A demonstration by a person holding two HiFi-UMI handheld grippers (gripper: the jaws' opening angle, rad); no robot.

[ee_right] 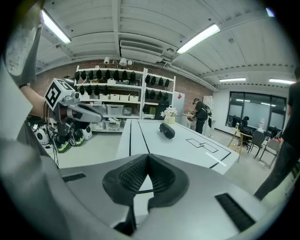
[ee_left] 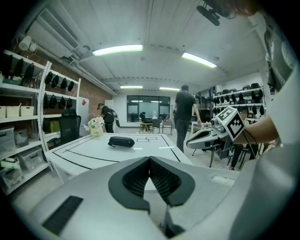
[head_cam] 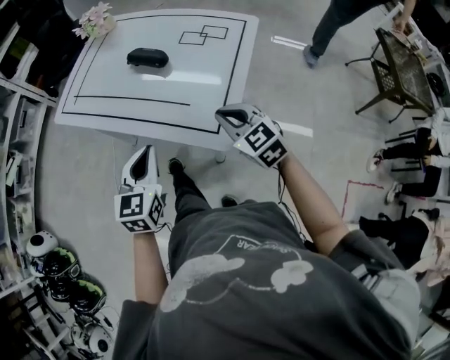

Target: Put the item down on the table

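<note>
A black oblong case [head_cam: 148,58] lies on the white table [head_cam: 176,91] inside its black marked lines; it also shows in the left gripper view [ee_left: 121,141] and the right gripper view [ee_right: 167,130]. Both grippers hang in the air short of the table's near edge, well away from the case. My left gripper [head_cam: 140,165] is shut with nothing between its jaws [ee_left: 150,161]. My right gripper [head_cam: 228,116] is near the table's front right corner, also shut and empty [ee_right: 148,159].
A small pot of flowers [head_cam: 95,21] stands at the table's far left corner. Shelving [head_cam: 17,140] runs along the left, with helmets [head_cam: 63,274] on the floor. A person [head_cam: 337,24] walks past at the far right, near a black mesh table [head_cam: 401,74].
</note>
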